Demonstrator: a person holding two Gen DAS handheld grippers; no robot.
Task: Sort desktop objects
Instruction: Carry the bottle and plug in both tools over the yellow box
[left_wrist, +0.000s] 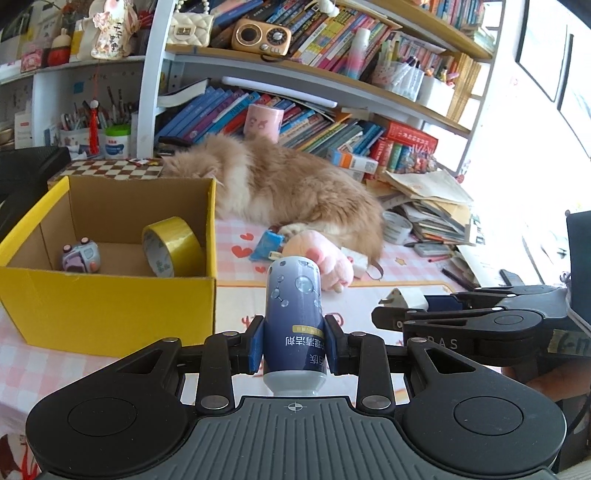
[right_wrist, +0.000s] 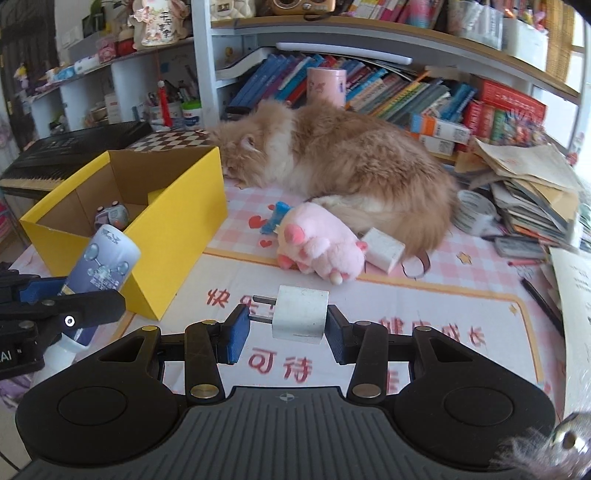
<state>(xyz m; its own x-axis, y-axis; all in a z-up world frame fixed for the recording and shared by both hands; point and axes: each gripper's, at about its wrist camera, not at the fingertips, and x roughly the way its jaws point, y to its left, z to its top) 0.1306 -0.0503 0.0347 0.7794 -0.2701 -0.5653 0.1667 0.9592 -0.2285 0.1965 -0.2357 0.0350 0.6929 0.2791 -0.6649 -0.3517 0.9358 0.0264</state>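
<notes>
Left wrist view. My left gripper (left_wrist: 294, 341) is clamped on a blue spray bottle (left_wrist: 293, 314), its blue pads (left_wrist: 256, 345) pressing both sides; the bottle stands cap-end toward the camera, above the pink checked table cover (left_wrist: 354, 302). Ahead and left sits the yellow cardboard box (left_wrist: 110, 306), open-topped, holding a roll of yellow tape (left_wrist: 171, 245) and a small toy car (left_wrist: 81, 256). Beyond the bottle lie a pink plush paw (left_wrist: 325, 262) and a sleeping orange cat (left_wrist: 288, 184), which fills the table's far middle. My right gripper (left_wrist: 391, 306) enters from the right edge, carrying a white charger plug (left_wrist: 404, 297).

Right wrist view. My right gripper (right_wrist: 282, 326) is closed on the charger plug (right_wrist: 301, 314), prongs pointing left against the left pad. The box (right_wrist: 177, 221) stands ahead-left; the plush paw (right_wrist: 317, 243) and a white block (right_wrist: 384, 249) lie straight ahead, before the cat (right_wrist: 332, 158). Piled papers (right_wrist: 535, 192) crowd the table's far right corner.
</notes>
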